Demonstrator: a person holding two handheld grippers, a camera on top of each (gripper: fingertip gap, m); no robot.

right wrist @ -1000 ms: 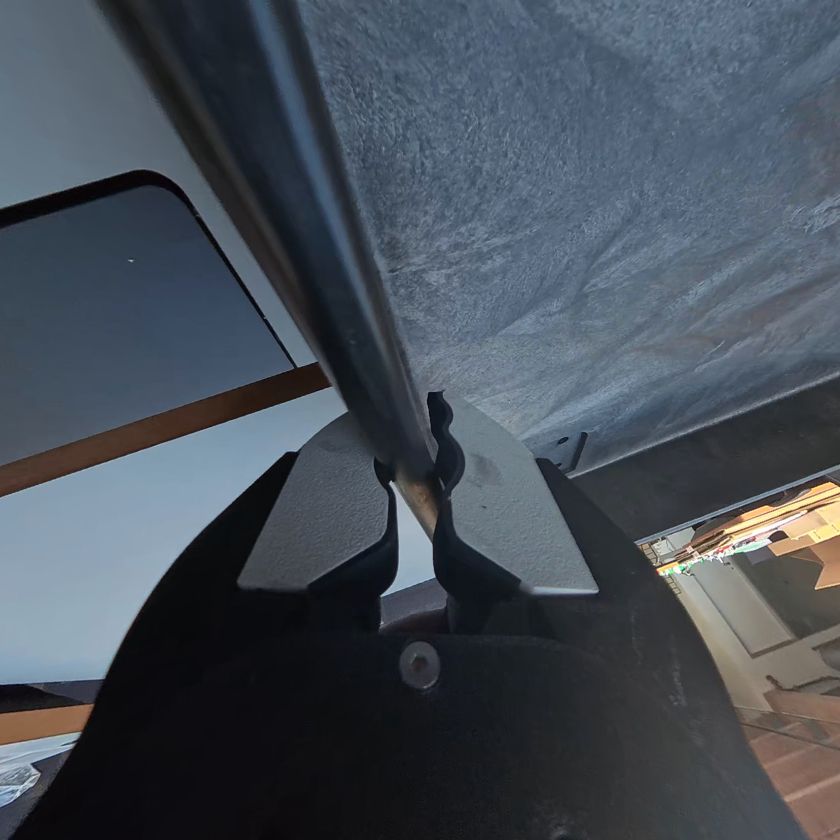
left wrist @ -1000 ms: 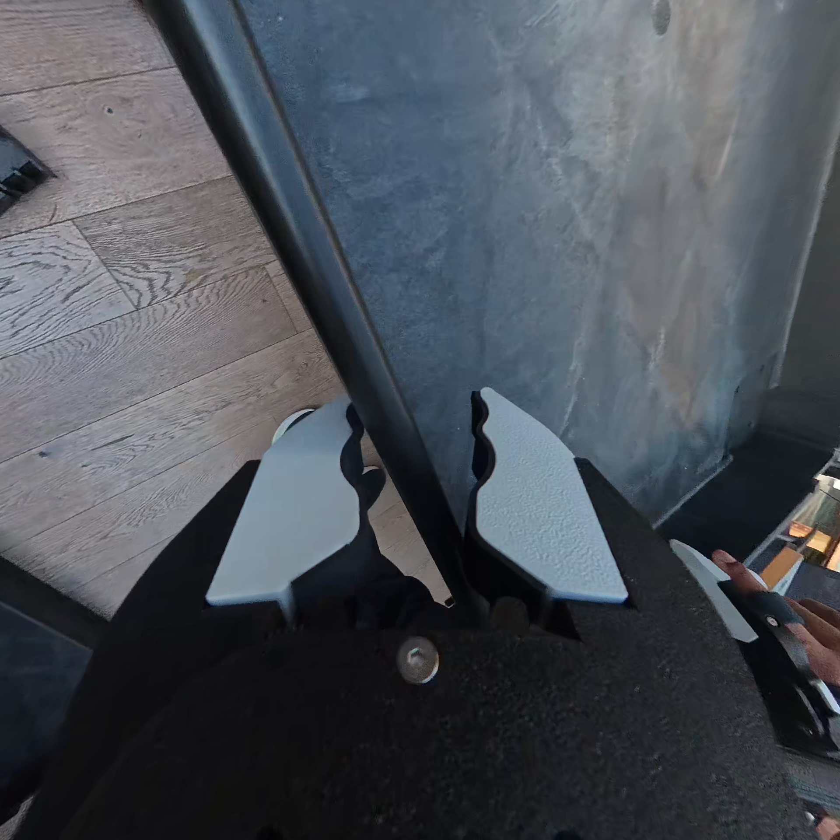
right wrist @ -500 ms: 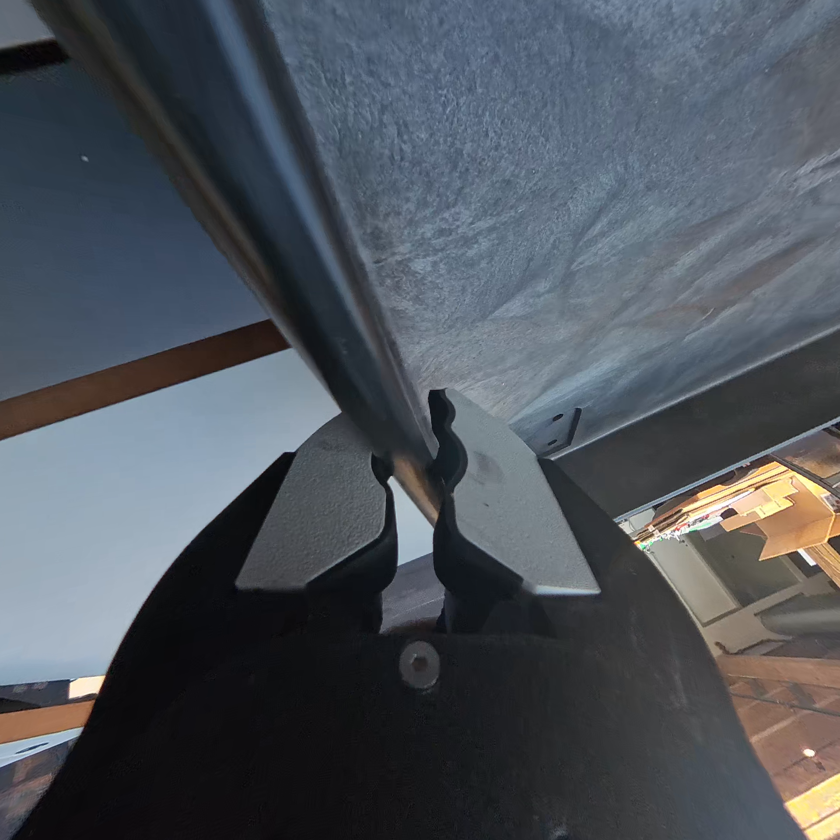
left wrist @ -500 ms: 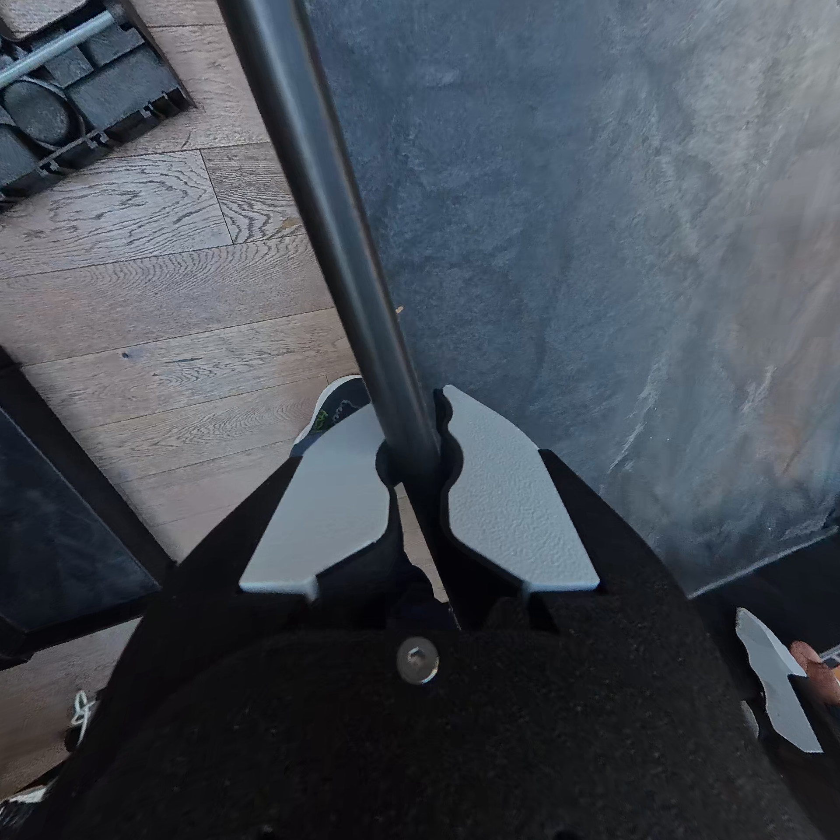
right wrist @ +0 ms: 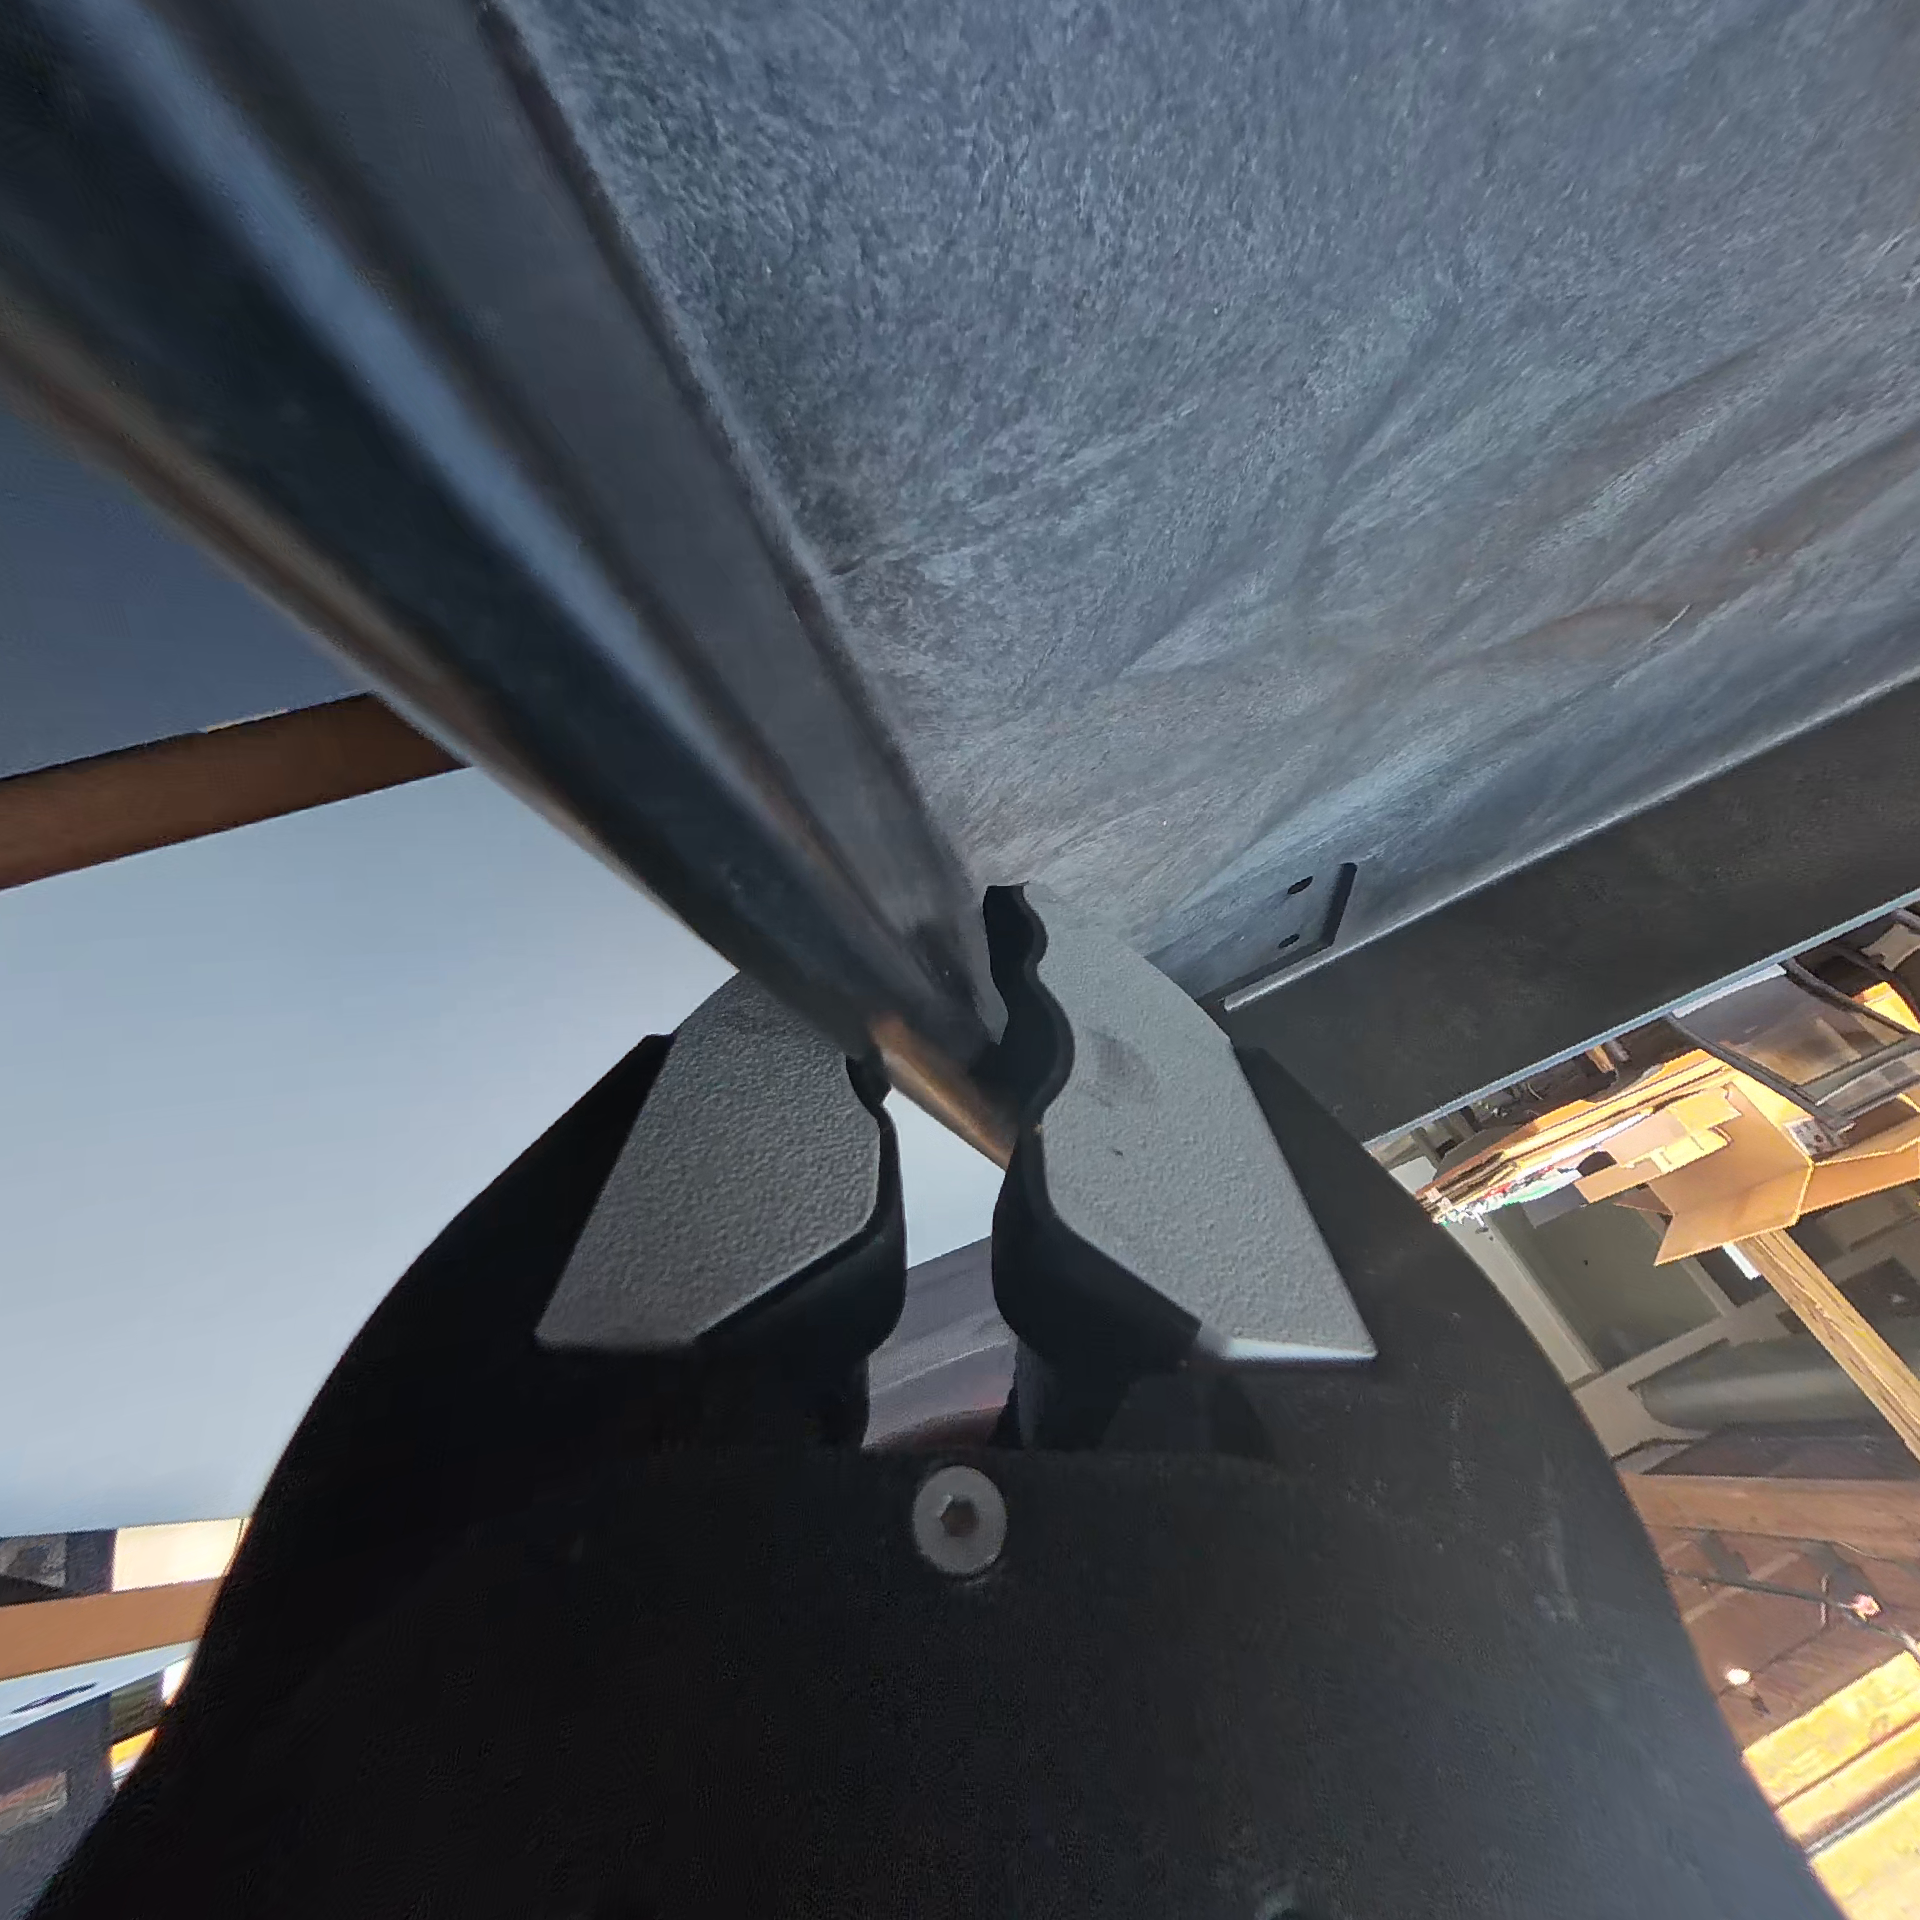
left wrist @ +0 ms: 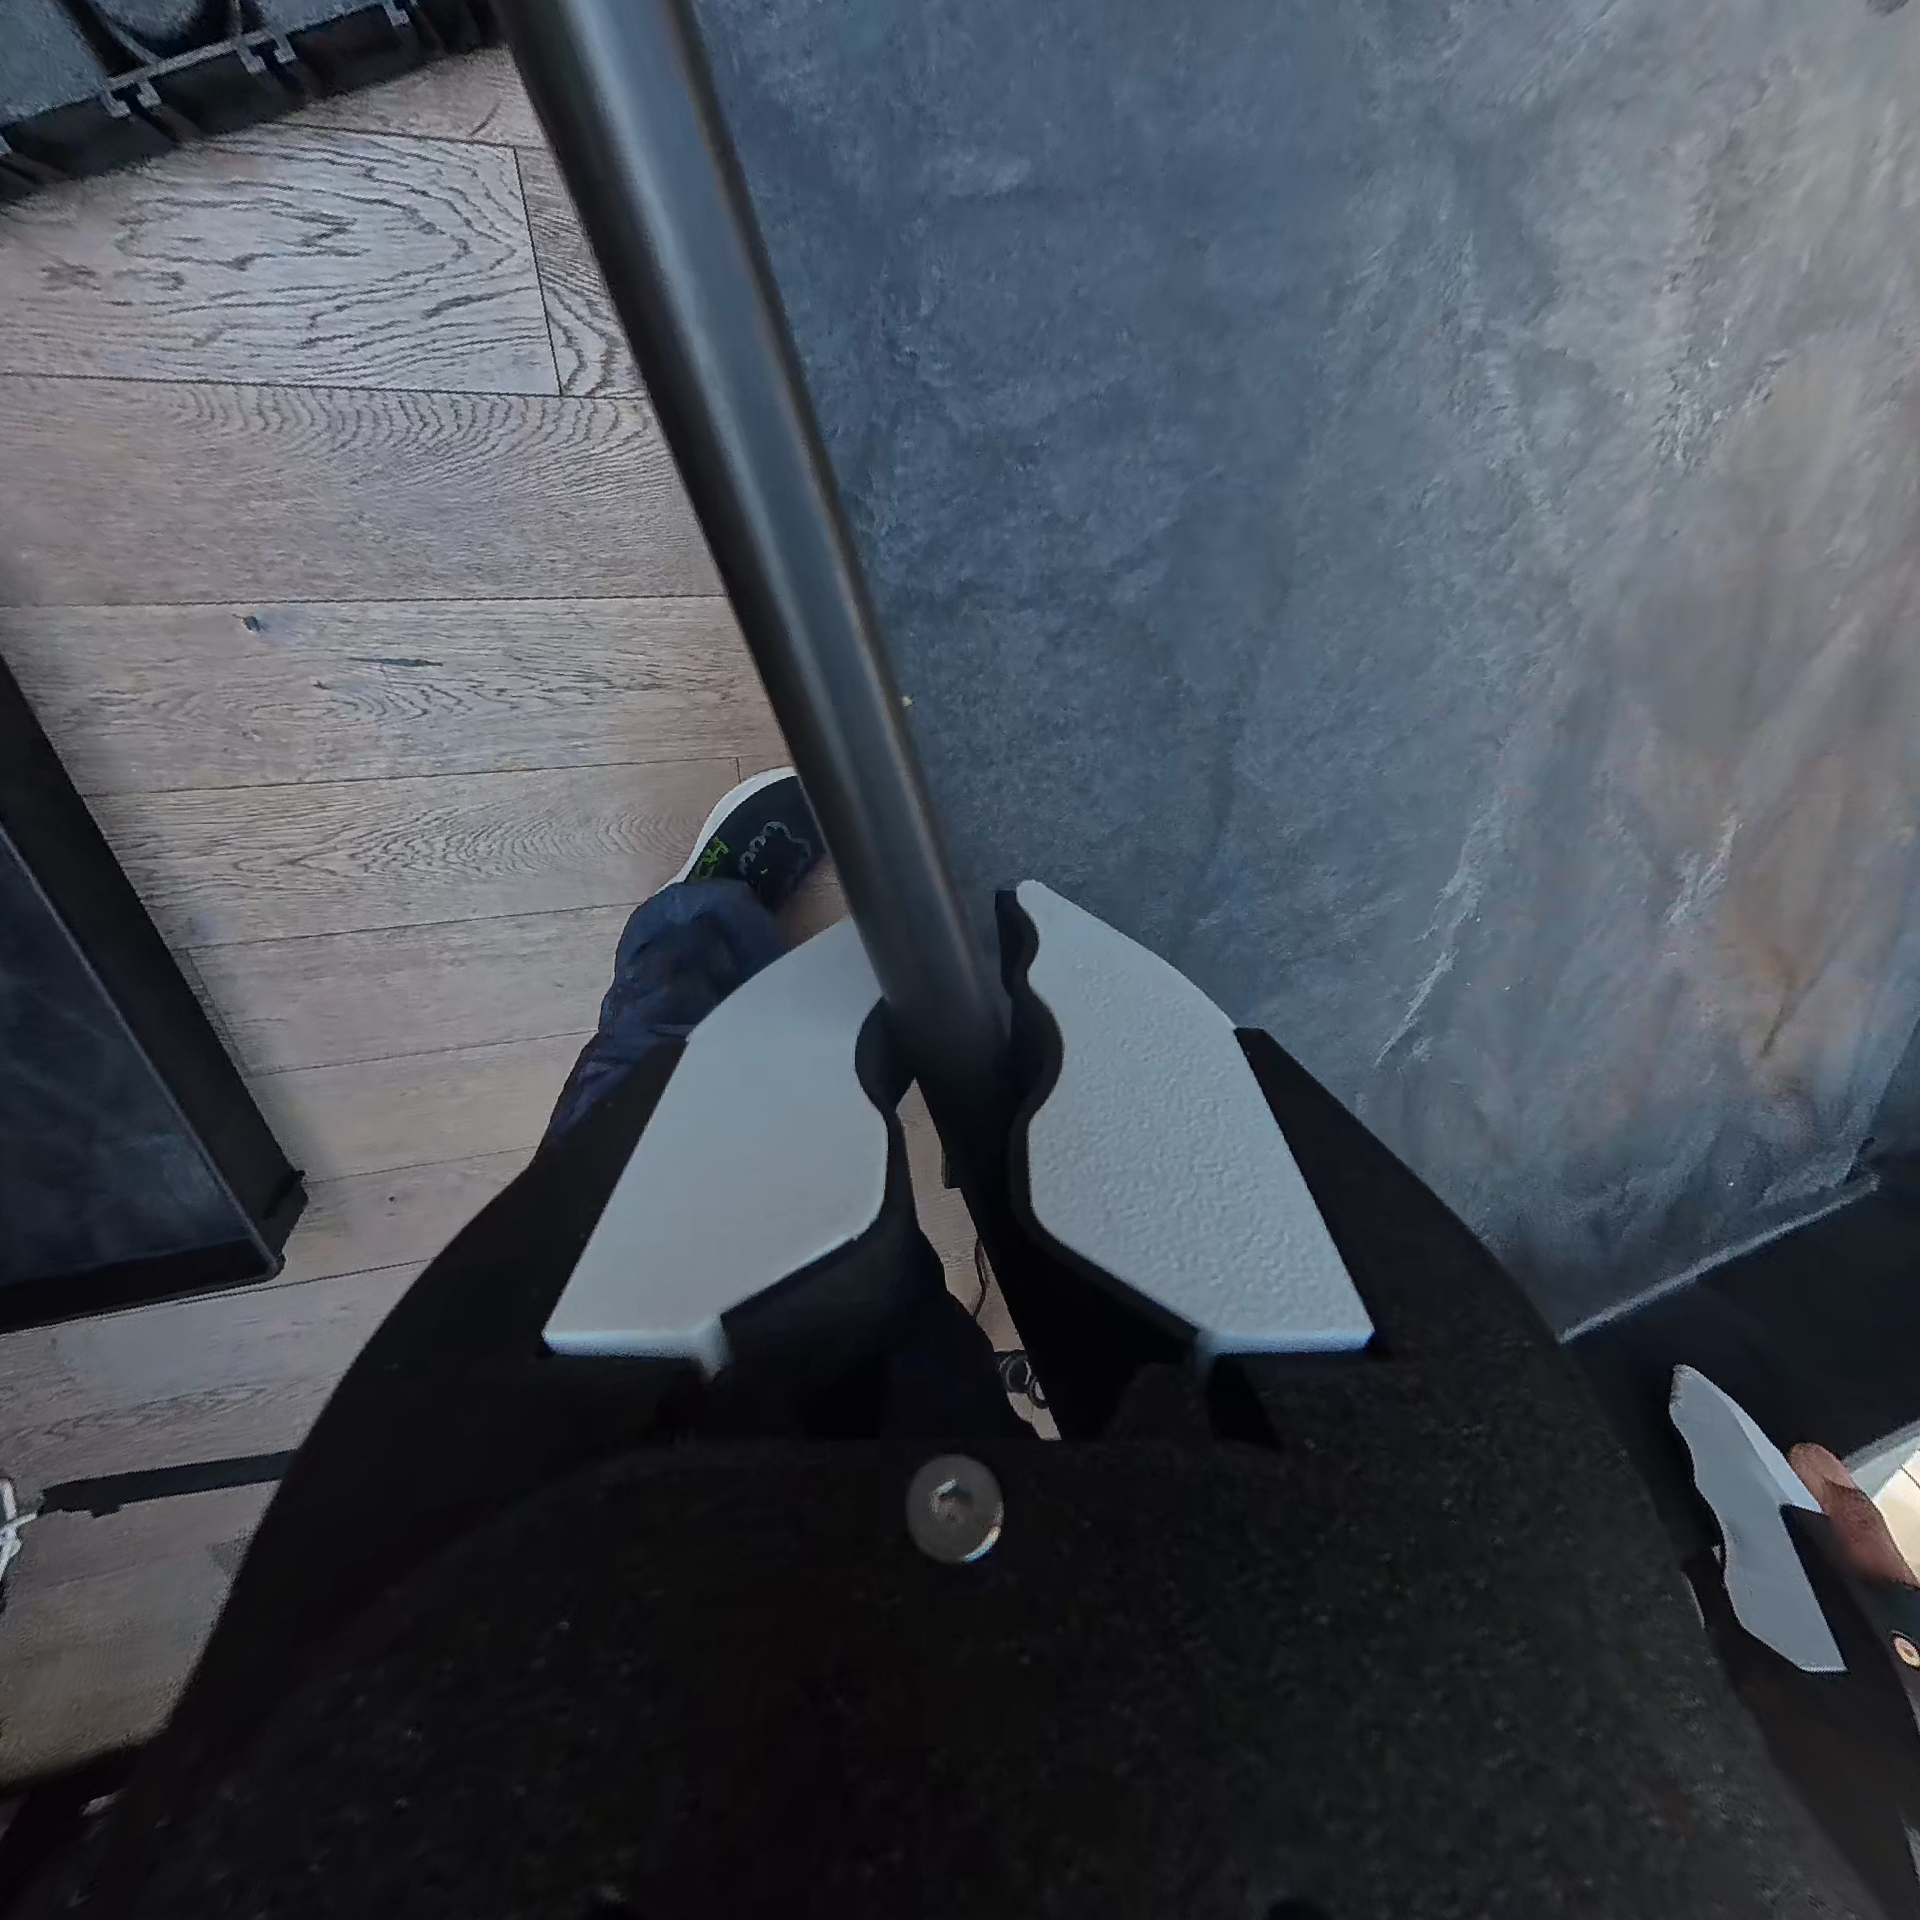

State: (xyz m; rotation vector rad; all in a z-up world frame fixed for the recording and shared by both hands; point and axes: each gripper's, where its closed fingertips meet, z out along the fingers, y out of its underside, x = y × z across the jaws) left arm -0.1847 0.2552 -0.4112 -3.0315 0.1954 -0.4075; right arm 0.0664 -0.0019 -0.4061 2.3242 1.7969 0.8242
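Grippers clamped on metal bar
Left gripper and right gripper each pinch the bar edging a stiff, likely heavy grey panel

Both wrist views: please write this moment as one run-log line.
left gripper: shut on metal bar | right gripper: shut on same bar | beside: grey slate panel

A grey metal bar crosses centre frame, backed at right by a mottled grey-blue panel. Bare wood-plank floor lies left; a dark framed panel blocks lower left.
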